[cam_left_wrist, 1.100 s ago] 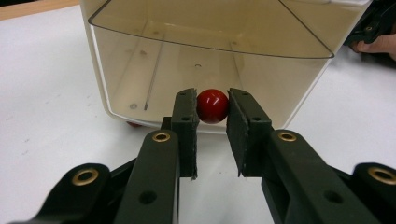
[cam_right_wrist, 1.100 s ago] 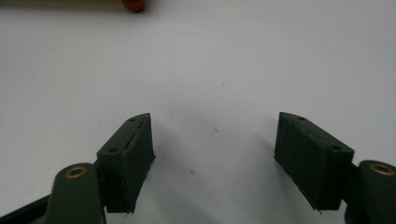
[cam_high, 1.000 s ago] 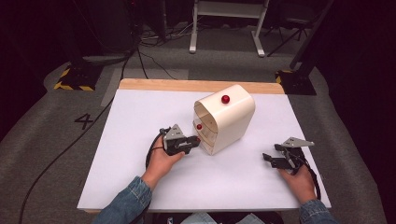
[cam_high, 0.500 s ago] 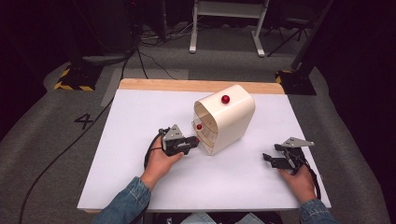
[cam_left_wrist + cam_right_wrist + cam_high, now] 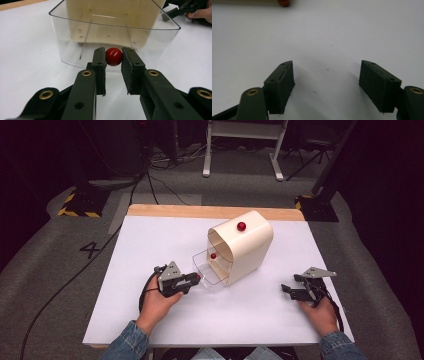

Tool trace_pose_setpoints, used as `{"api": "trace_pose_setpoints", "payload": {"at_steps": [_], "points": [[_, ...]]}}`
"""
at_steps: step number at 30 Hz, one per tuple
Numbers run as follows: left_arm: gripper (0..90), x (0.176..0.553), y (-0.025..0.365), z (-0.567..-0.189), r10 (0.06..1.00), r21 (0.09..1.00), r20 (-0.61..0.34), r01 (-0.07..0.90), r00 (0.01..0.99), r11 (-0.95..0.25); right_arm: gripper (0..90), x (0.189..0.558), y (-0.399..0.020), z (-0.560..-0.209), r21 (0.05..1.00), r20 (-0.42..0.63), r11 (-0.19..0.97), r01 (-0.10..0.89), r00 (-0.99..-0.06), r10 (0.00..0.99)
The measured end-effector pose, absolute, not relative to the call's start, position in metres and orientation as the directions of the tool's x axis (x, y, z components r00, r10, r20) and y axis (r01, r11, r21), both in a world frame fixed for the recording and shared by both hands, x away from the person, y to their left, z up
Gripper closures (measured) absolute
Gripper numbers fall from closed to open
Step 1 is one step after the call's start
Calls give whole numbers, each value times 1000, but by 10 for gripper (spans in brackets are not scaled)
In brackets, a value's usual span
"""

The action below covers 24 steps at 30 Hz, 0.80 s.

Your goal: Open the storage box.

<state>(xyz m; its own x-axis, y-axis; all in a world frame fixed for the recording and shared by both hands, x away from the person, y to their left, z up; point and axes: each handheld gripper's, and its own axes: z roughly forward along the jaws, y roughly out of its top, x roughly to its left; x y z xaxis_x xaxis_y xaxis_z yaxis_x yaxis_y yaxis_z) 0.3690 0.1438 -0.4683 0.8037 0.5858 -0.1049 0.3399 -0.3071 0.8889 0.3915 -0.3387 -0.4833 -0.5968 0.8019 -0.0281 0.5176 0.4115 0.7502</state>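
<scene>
Right at the clear plastic drawer (image 5: 113, 32), left gripper (image 5: 113, 57) pinches its glossy red knob (image 5: 113, 56); right gripper (image 5: 327, 72) gapes, holding nothing.

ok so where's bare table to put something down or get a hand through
The left half of the white table is bare, from the wooden back edge to the left gripper. The front strip between both hands is free, up to the right gripper. It is crowded at centre: cream cabinet, clear drawer, and the red knob gripped there.
</scene>
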Motion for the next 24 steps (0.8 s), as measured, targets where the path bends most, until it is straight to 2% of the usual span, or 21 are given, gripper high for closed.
{"api": "trace_pose_setpoints", "payload": {"at_steps": [11, 22, 24], "points": [[735, 348, 163, -469, 615, 880, -113, 365, 780, -302, 284, 392, -339, -483, 750, -28, 412, 518, -597, 802], [731, 347, 166, -473, 628, 859, -136, 408, 766, -311, 283, 392, -339, -483, 750, -27, 411, 519, -596, 802], [681, 347, 166, -473, 630, 850, -136, 416, 765, -322, 283, 392, -339, -483, 750, -27, 410, 519, -596, 802]]}}
